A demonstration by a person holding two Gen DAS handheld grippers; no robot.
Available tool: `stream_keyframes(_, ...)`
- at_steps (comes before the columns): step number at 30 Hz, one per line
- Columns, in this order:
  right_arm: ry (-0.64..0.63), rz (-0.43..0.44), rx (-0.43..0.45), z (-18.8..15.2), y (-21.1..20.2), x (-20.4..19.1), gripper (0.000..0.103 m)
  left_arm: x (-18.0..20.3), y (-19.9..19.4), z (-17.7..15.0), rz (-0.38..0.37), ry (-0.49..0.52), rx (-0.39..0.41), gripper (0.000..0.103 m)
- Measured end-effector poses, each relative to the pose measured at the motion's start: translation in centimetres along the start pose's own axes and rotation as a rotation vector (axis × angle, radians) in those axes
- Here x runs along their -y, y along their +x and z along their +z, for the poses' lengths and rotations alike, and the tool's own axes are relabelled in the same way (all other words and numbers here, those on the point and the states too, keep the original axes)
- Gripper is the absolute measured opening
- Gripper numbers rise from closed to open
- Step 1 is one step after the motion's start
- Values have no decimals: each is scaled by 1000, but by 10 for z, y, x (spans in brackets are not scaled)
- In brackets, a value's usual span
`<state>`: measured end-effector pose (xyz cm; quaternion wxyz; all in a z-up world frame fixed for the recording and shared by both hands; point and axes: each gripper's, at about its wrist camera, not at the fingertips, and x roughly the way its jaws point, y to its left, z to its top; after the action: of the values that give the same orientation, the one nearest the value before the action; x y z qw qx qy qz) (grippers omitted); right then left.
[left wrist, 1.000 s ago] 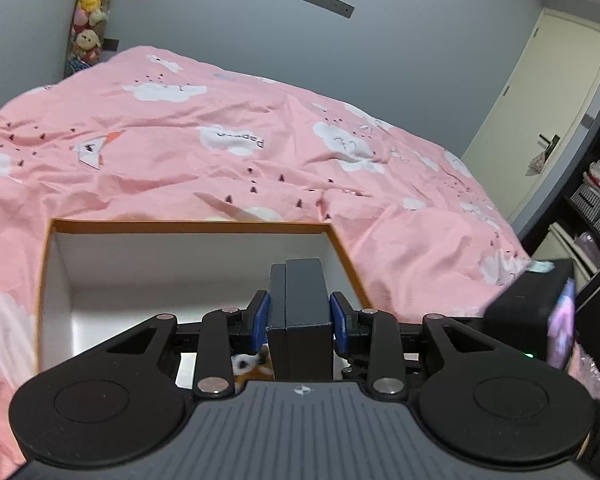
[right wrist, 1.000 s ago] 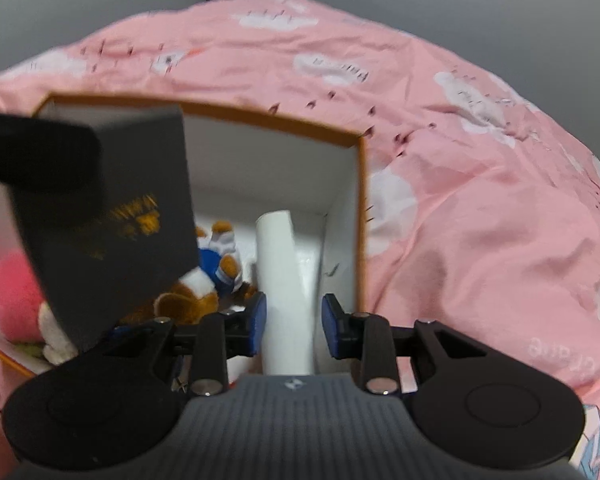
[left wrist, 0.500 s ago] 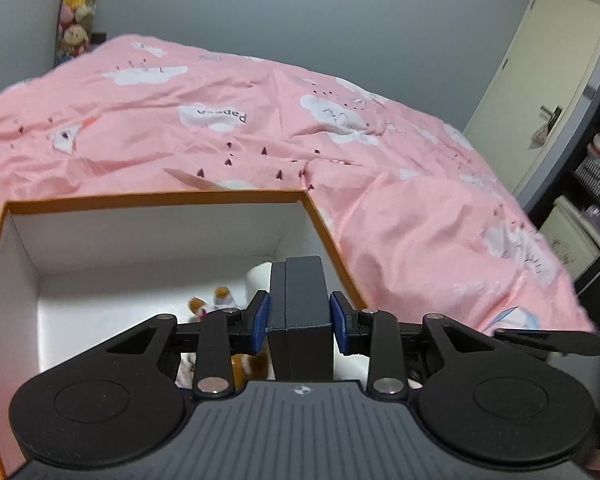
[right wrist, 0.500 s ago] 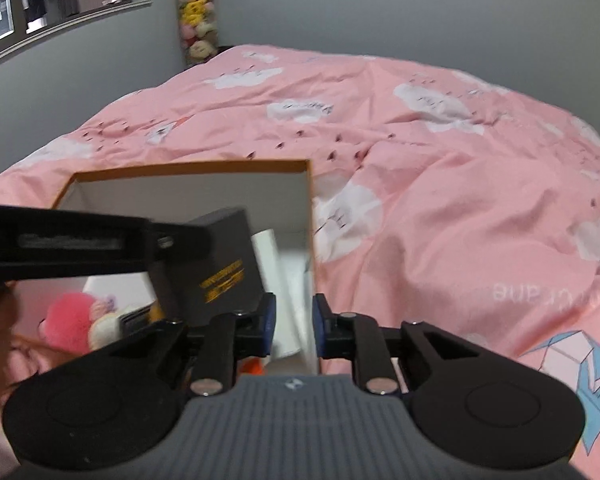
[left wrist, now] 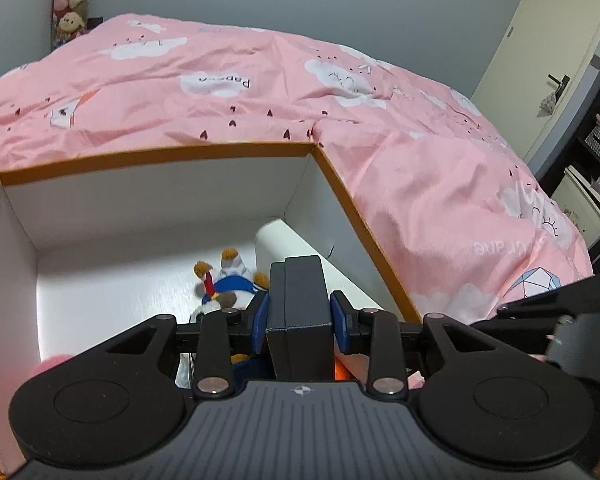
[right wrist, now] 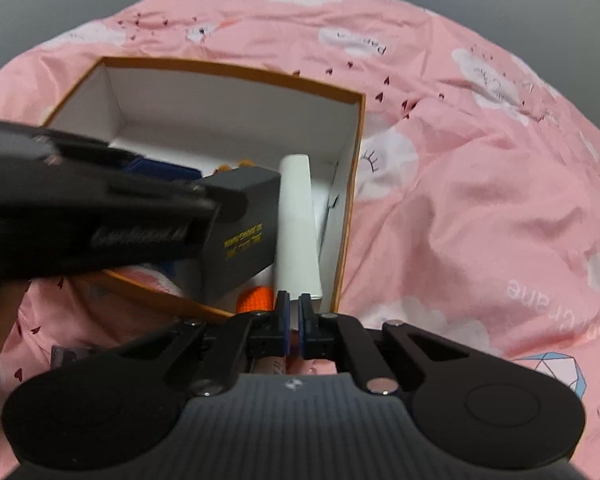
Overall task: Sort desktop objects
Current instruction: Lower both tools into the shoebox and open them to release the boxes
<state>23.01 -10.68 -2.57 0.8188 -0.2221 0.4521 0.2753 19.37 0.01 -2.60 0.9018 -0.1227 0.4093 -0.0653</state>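
- While gripping a dark box (left wrist: 300,300) between its blue pads, left tool (left wrist: 299,314) hangs over the open orange-rimmed carton (left wrist: 152,157).
- Right tool (right wrist: 294,314): jaws closed together, nothing between them, near the carton's corner.
- Inside carton: white roll (right wrist: 298,232) along the right wall, plush toy (left wrist: 228,284) on the floor.
- Carton rests on pink bed cover (left wrist: 420,168).

Right gripper (right wrist: 294,314) jaws shut, empty — left gripper (right wrist: 204,200) held dark box (right wrist: 240,232) over orange-rimmed carton (right wrist: 352,160); white tube (right wrist: 298,232) inside.
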Motion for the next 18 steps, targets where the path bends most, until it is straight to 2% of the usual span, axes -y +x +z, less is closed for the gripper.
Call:
stream_keyframes(6, 57, 43, -57, 9, 30, 4, 4, -7, -1, -2, -21, -17, -19, 38)
stream_keyframes(10, 92, 66, -26, 7, 39, 8, 4, -12, 0, -5, -48, -22, -36, 40)
stream_keyframes(12, 114, 85, 4, 6, 37, 11, 4, -16, -1, -7, -62, -55, -35, 45)
stream_keyframes(15, 114, 76, 60, 7, 29, 13, 4, -22, -3, -6, -77, -85, -33, 46)
stream_keyframes(18, 140, 78, 63, 10, 26, 15, 4, -24, -9, -6, -73, -88, -19, 46)
